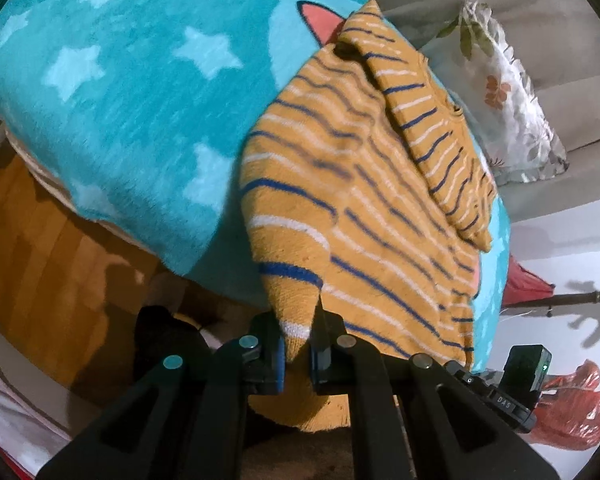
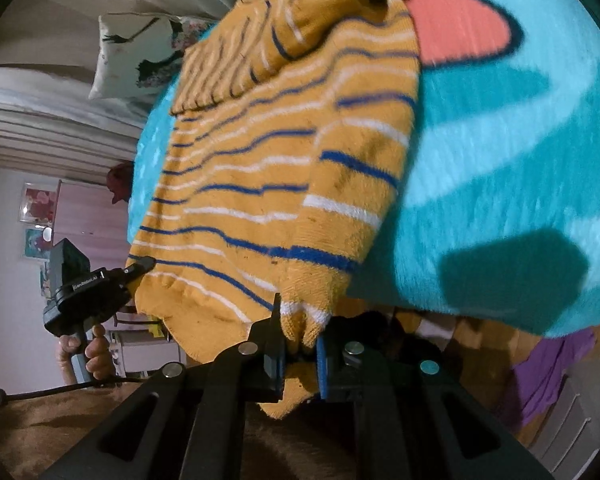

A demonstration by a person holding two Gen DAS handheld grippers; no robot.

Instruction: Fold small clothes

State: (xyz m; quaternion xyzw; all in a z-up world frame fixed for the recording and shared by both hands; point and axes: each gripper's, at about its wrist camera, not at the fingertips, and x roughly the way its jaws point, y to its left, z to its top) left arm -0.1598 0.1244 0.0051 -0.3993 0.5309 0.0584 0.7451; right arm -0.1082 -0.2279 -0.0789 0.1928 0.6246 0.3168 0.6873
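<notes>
A small mustard-yellow knit sweater (image 1: pixel 364 200) with blue and white stripes lies on a turquoise star blanket (image 1: pixel 120 100). One sleeve is folded across its body. My left gripper (image 1: pixel 298 344) is shut on the sweater's near hem corner. My right gripper (image 2: pixel 300 348) is shut on the sweater (image 2: pixel 280 168) at a sleeve cuff near the hem. In the right wrist view the left gripper (image 2: pixel 140 266) shows pinching the hem's left corner, held by a hand. In the left wrist view the right gripper's body (image 1: pixel 516 380) shows at the lower right.
The blanket (image 2: pixel 520 140) hangs over the bed's near edge, with wooden floor (image 1: pixel 28 248) below. A floral pillow (image 1: pixel 500 100) lies beyond the sweater. A red plastic bag (image 1: pixel 576 408) and purple cloth (image 2: pixel 548 376) lie beside the bed.
</notes>
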